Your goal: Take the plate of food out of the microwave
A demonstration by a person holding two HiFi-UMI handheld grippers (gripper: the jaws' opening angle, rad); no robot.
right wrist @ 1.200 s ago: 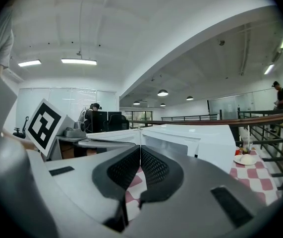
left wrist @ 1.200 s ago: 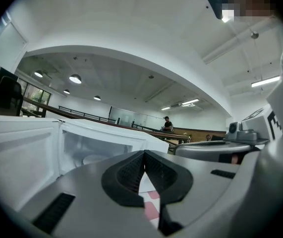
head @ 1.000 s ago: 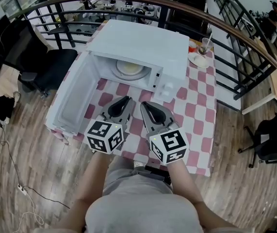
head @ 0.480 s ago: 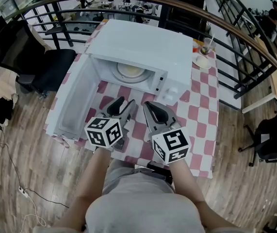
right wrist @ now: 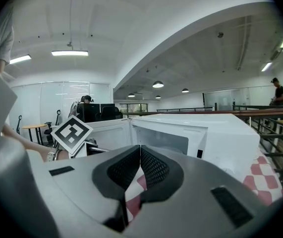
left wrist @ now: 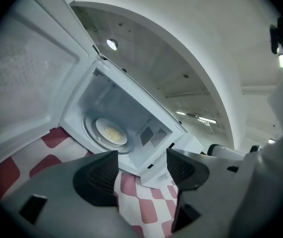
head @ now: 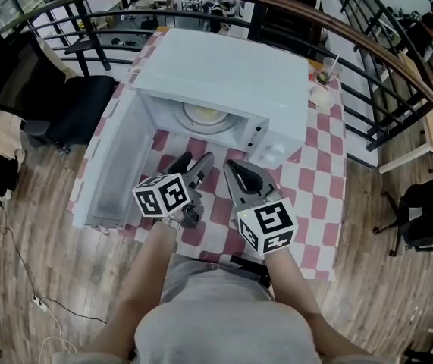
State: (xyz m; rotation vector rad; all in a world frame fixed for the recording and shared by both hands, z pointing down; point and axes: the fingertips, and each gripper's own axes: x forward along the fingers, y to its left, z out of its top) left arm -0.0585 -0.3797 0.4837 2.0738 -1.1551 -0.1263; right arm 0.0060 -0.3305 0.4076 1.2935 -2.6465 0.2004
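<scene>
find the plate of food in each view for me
Head view: plate of food sits upper centre, inside the open microwave.
Left gripper view: plate left of centre, deep inside the tilted microwave.
Right gripper view: plate not made out; only the microwave's opening shows, mid-frame.
Shared landmark: the white microwave, open in all three.

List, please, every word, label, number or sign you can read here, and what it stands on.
No readable text anywhere.
Left marker cube, right marker cube: black-and-white square patterns only, no letters.
Microwave control panel: any print too small to read.
</scene>
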